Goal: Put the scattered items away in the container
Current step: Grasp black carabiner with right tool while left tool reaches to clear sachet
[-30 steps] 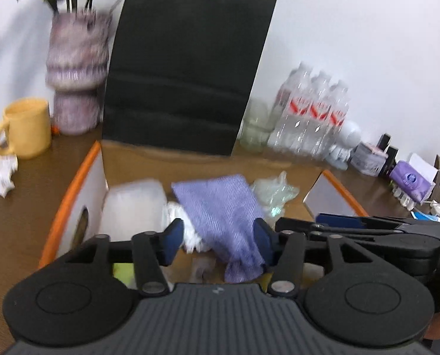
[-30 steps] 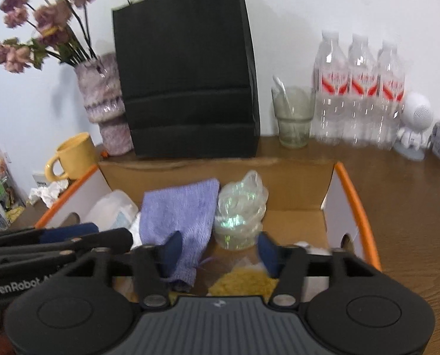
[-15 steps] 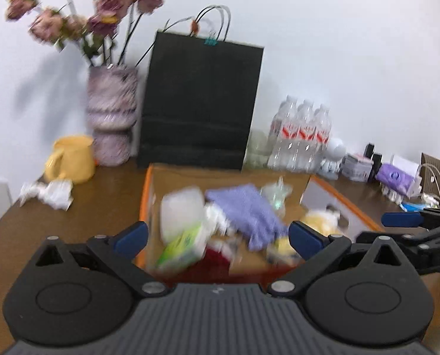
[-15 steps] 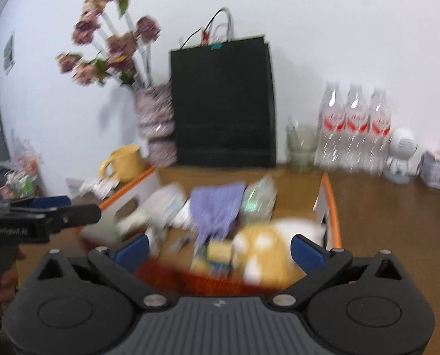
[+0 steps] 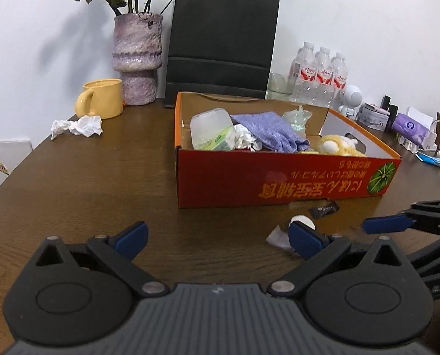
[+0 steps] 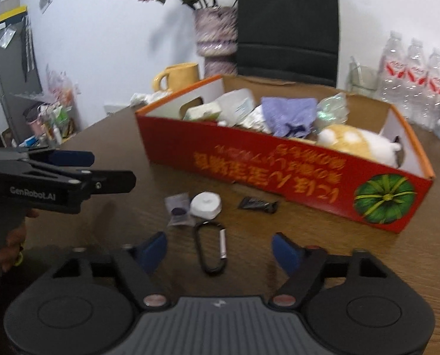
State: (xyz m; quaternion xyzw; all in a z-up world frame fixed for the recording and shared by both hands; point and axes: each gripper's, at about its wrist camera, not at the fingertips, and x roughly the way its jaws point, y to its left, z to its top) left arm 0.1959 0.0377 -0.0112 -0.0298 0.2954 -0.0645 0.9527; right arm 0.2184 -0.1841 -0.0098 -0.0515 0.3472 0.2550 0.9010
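A red cardboard box [image 5: 279, 177] [image 6: 279, 165] on the brown table holds a purple cloth [image 5: 271, 130], a clear plastic tub [image 5: 209, 127] and a yellow-white plush toy [image 6: 356, 142]. In front of it lie a black carabiner [image 6: 211, 245], a white round piece [image 6: 205, 205] [image 5: 301, 221], a small clear packet [image 6: 177, 208] and a black wrapper [image 6: 257, 204] [image 5: 323, 209]. My right gripper [image 6: 220, 248] hovers over the carabiner, which lies between its closing jaws, untouched by the pads. My left gripper [image 5: 217, 238] [image 6: 101, 168] stands wide open and holds nothing.
Behind the box stand a black paper bag [image 5: 223, 44], a purple vase [image 5: 137, 59] of dried flowers, a yellow mug [image 5: 101, 97], a glass and three water bottles [image 5: 320, 77]. Crumpled tissue [image 5: 78, 125] lies at the left. Small clutter and cables [image 5: 412, 130] fill the right edge.
Both grippers have pulled back from above the box to the table in front of it, and their jaws have spread. The carabiner and small items have come into the right wrist view.
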